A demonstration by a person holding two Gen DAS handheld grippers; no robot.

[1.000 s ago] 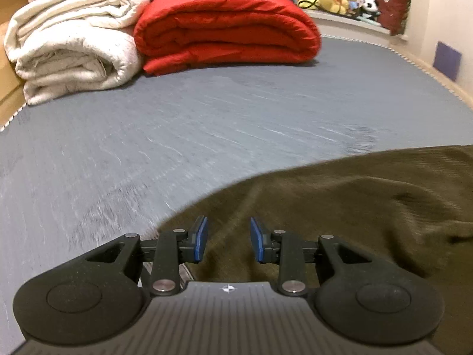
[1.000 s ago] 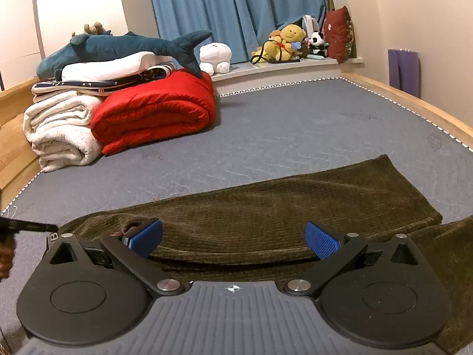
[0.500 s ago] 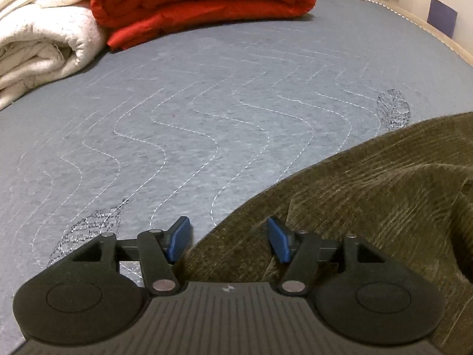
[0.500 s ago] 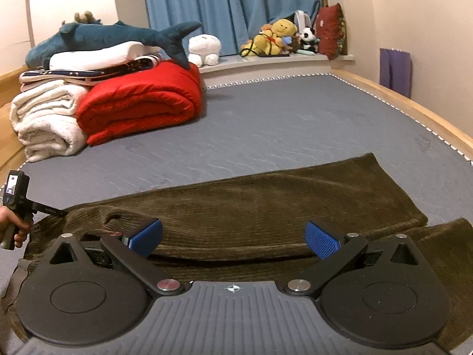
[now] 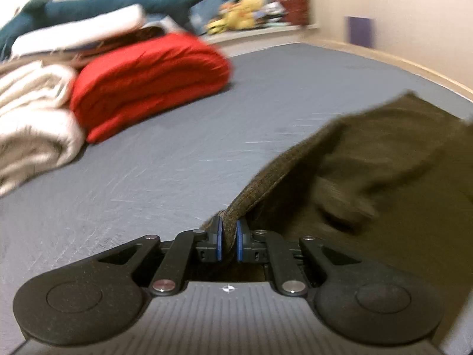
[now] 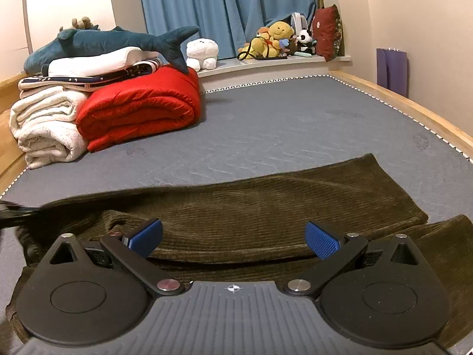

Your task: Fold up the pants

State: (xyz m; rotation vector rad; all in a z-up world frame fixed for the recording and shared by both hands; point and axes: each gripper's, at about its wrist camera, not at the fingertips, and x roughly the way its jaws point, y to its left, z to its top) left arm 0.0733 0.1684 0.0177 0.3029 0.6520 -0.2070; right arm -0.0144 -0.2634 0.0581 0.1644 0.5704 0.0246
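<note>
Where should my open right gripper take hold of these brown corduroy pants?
Probably the near folded edge of the corduroy pants, between the right gripper pads. Come in low from the near side: that edge forms a raised lip there, while the left gripper already pinches the other end.

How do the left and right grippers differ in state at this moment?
The left gripper is shut on an edge of the pants, while the right gripper is wide open and holds nothing. The left has the cloth pulled up in a taut ridge from its pads; the right only hovers over pants lying flat on the mattress. The left view is motion-blurred; the right is sharp. Both have blue pads and point across the same pants.
</note>
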